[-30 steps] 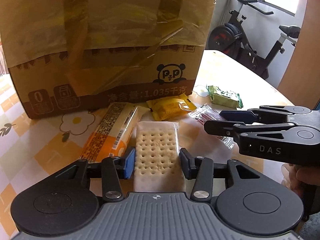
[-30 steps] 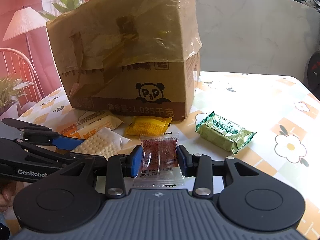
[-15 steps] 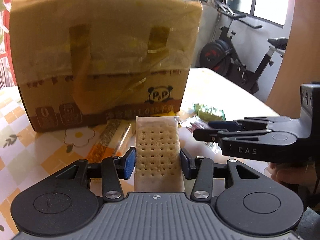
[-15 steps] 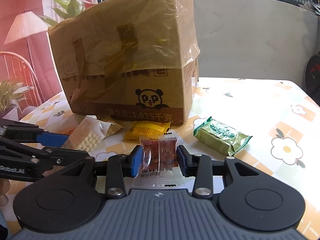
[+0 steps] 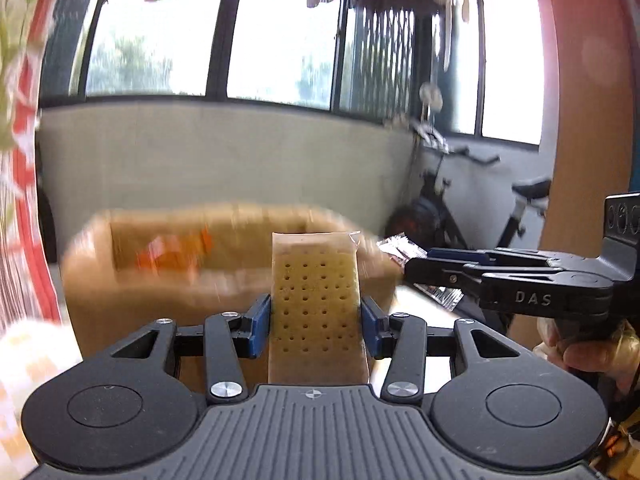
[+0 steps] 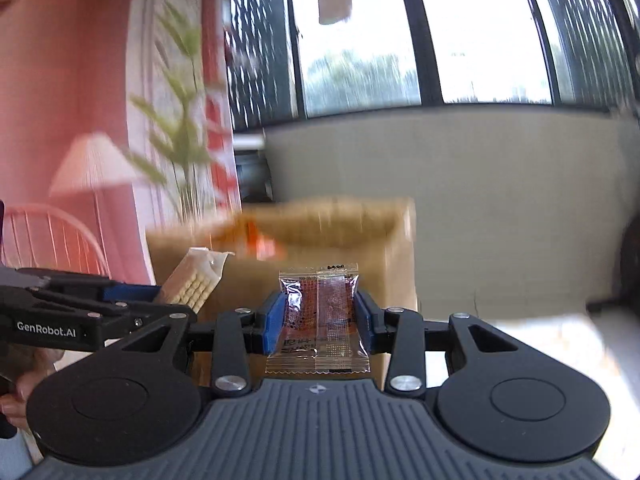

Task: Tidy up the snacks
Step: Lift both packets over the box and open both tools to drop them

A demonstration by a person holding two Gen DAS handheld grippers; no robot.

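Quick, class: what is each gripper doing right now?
Left gripper: shut on the pale perforated cracker packet.
Right gripper: shut on the small clear reddish-brown sachet.

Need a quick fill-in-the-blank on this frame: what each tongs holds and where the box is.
1. The left tongs are shut on a pale, hole-dotted ____.
2. The right tongs hold a clear packet with ____ contents.
3. Both snacks are held up in front of an open cardboard ____.
4. An orange pack lies ____ the box.

Missing: cracker; red; box; inside
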